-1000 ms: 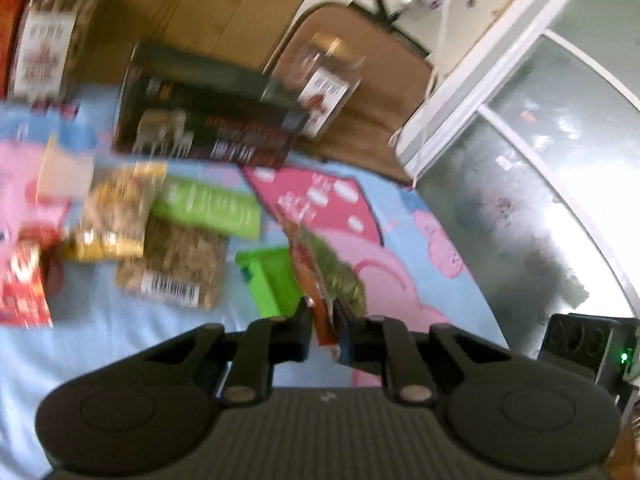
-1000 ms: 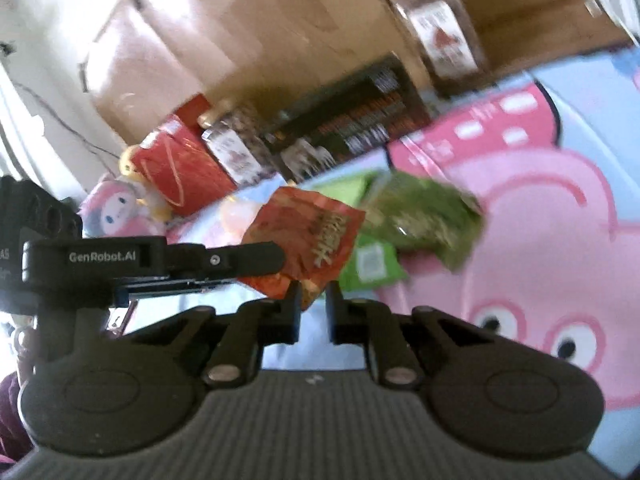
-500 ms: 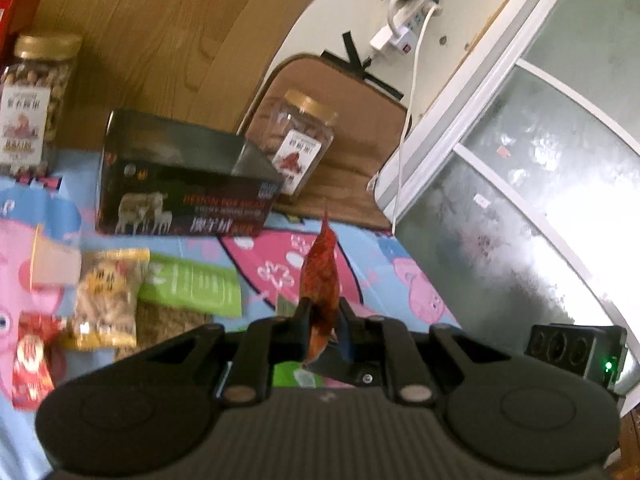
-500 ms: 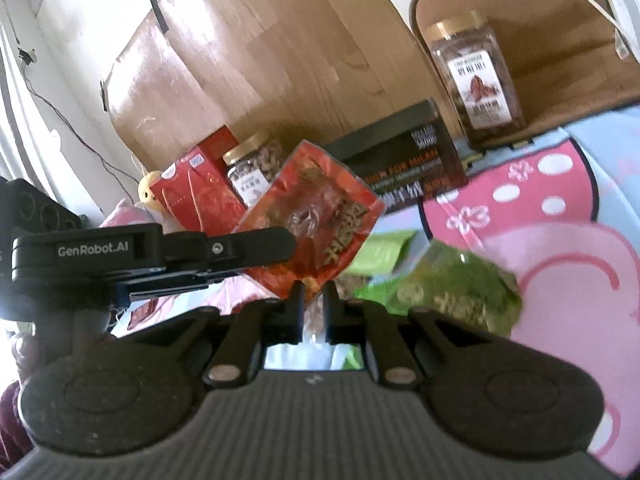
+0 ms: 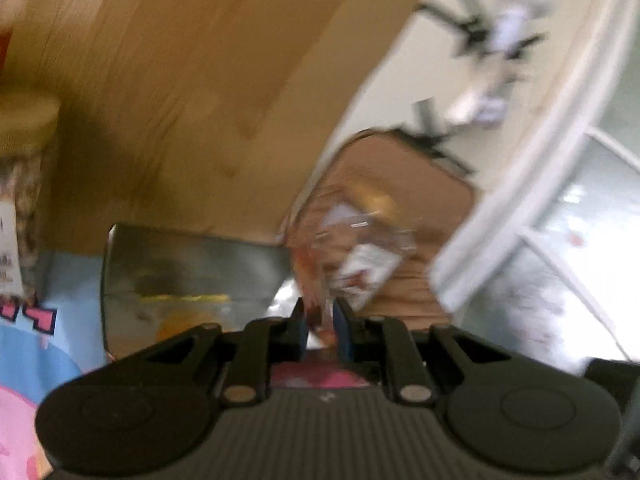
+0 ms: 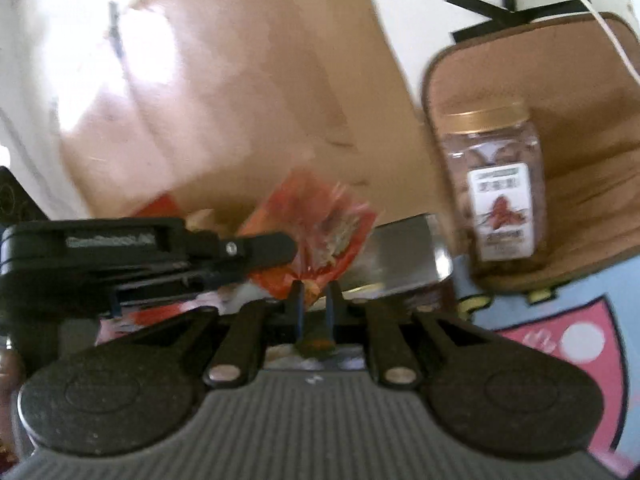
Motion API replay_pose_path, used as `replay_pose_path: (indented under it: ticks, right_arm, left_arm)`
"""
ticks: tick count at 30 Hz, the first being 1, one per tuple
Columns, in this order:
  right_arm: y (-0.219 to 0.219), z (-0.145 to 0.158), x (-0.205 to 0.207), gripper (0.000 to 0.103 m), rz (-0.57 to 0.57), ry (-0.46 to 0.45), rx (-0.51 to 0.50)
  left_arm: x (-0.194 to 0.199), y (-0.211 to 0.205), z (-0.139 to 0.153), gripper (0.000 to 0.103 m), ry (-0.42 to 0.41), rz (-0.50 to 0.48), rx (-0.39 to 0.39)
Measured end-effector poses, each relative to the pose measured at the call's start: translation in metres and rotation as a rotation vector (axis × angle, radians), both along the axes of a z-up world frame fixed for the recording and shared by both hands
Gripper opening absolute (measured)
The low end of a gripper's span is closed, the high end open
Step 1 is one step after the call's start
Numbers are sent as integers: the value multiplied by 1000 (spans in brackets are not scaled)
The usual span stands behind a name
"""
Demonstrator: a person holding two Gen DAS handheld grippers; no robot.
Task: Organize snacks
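Above the blue cartoon cloth [image 5: 60, 320], at 12 o'clock of both tools: red snack packet [image 6: 320, 232], raised clear of the cloth and carried between the two tools.

Left tool [image 5: 320, 320]: pressed nearly together, pinching a reddish edge of the packet; exact bite hidden by blur.

Right tool [image 6: 314, 300]: jaws opening slightly, with the packet's lower corner between the fingertips and apparently pinched there.

Judged step: transfer of the packet to the open metal tin [image 6: 404, 252], just behind the packet at 1 o'clock in the right wrist view and at 10 o'clock in the left wrist view.

Procedure:
1. Hold the left pinch firm while easing the right one. Avoid releasing both together short of the tin.
2. Bring the packet over the tin's mouth before lowering. Clear the near rim first.
3. Steer away from the gold-lidded jar [image 6: 500, 200] at 2 o'clock, near the tin's right end, to avoid tipping it.
4. Lower the packet flat, not on edge, leaving room for further snacks.
5. Slow down before release, given the heavy blur in both views and the likely slipperiness of thin foil under a light grip.
6. Spread each tool fully, then withdraw toward 6 o'clock without dragging the packet back out.
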State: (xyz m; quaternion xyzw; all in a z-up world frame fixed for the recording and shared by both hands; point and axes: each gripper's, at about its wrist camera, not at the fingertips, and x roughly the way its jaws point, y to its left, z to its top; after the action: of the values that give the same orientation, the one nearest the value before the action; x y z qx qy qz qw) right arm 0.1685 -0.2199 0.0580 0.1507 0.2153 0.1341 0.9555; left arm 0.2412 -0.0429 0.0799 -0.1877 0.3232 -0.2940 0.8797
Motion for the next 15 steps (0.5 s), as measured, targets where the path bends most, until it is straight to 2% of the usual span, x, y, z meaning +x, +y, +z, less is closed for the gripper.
replay_pose_path:
  ticks: [1, 3, 6, 9, 12, 15]
  right_arm:
    - [-2, -3, 5, 16, -29, -1, -20]
    - [-9, -6, 6, 16, -54, 16, -17]
    - [-27, -7, -13, 16, -59, 20, 43]
    - [-45, -11, -42, 18, -66, 32, 75]
    - [-67, -24, -67, 26, -60, 92, 137]
    - [-88, -36, -93, 30, -70, 138, 176]
  left_arm:
    - [11, -2, -10, 18, 36, 13, 9]
    - [20, -3, -25, 17, 86, 50, 45]
    - [10, -2, -26, 24, 61, 43, 47]
    - [-12, 8, -14, 34, 7, 41, 37]
    - [-43, 23, -6, 34, -32, 32, 16]
    - [-73, 32, -10, 34, -1, -3, -8]
